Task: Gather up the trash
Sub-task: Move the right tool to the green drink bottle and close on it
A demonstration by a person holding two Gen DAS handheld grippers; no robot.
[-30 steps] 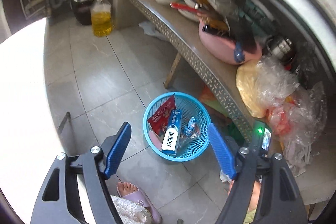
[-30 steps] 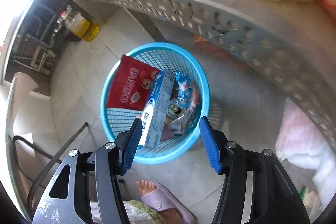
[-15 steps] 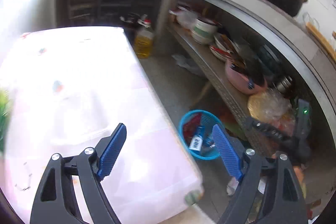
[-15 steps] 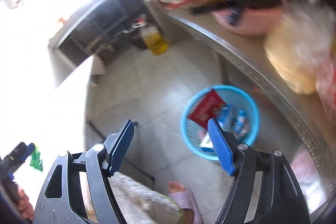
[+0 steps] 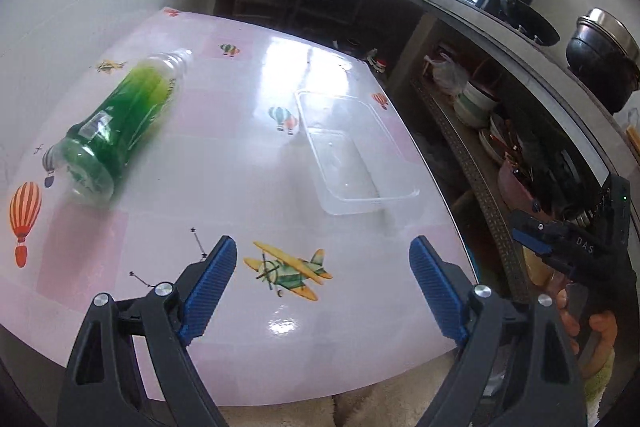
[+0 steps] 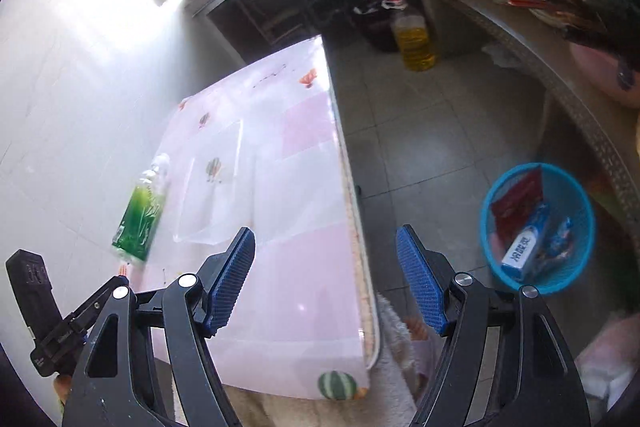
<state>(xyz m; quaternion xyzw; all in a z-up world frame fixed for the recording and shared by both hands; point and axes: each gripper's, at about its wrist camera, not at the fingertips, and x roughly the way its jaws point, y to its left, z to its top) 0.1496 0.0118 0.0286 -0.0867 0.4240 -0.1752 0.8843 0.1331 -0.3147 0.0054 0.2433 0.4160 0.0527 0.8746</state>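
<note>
A green plastic bottle lies on its side on the pink patterned table; it also shows in the right wrist view. A clear plastic tray lies to its right, faint in the right wrist view. My left gripper is open and empty above the table's near edge. My right gripper is open and empty above the table's right edge. A blue trash basket on the floor holds a red packet, a blue-white box and wrappers.
A metal shelf with bowls, bags and a pink pot runs along the right. A yellow oil jug stands on the tiled floor. A black pot sits on the counter. A white wall lies behind the table.
Both grippers rose from over the basket on the floor and swung left to the table. The bottle and clear tray came into view. Both stayed open.
</note>
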